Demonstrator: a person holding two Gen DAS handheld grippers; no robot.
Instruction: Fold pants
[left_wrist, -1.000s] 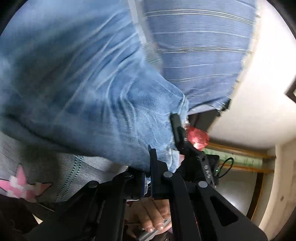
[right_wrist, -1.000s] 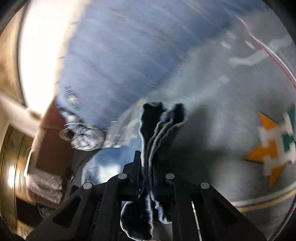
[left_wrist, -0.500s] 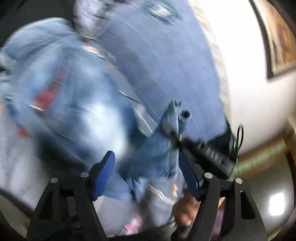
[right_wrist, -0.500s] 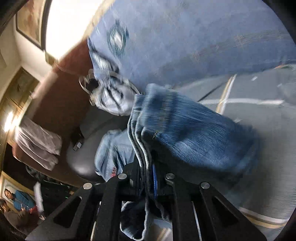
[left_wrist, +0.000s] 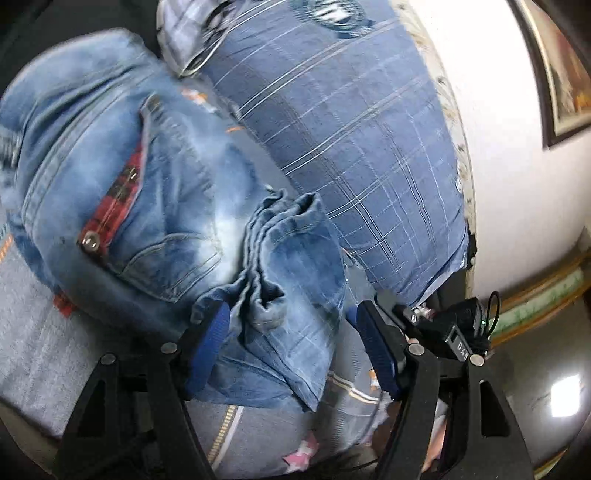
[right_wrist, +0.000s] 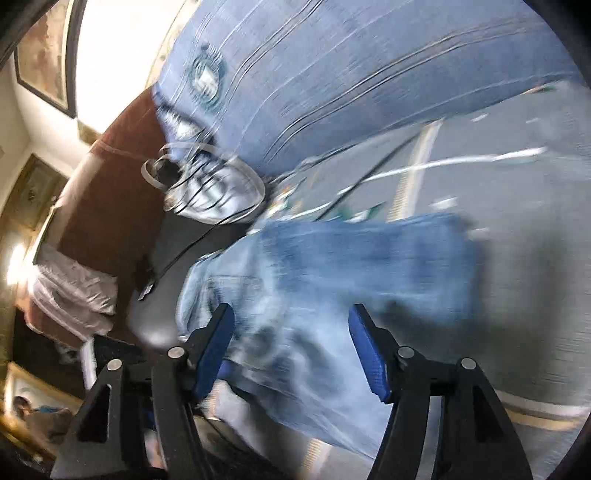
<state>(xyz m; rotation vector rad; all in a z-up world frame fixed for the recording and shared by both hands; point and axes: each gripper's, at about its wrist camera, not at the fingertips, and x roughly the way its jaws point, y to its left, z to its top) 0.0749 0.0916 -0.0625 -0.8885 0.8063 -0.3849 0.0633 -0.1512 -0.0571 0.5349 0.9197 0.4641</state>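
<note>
Lying folded on the grey bedspread (left_wrist: 44, 332), the jeans (left_wrist: 155, 192) sit near a blue plaid pillow (left_wrist: 351, 147); left claw (left_wrist: 291, 325) and right claw (right_wrist: 291, 328) both gape, gripping nothing.

Surface: a bed under a grey bedspread (left_wrist: 40, 354) with pale stripes, a pink star and orange marks.
Jeans: folded blue jeans (left_wrist: 147, 206) lie right on the bedspread, hems bunched on top, red plaid pocket trim showing.
Pillow: a blue plaid pillow (left_wrist: 354, 140) sits just beside the jeans.
Far end: a white patterned cloth (right_wrist: 210, 192), blurred, against the pillow's end.
</note>
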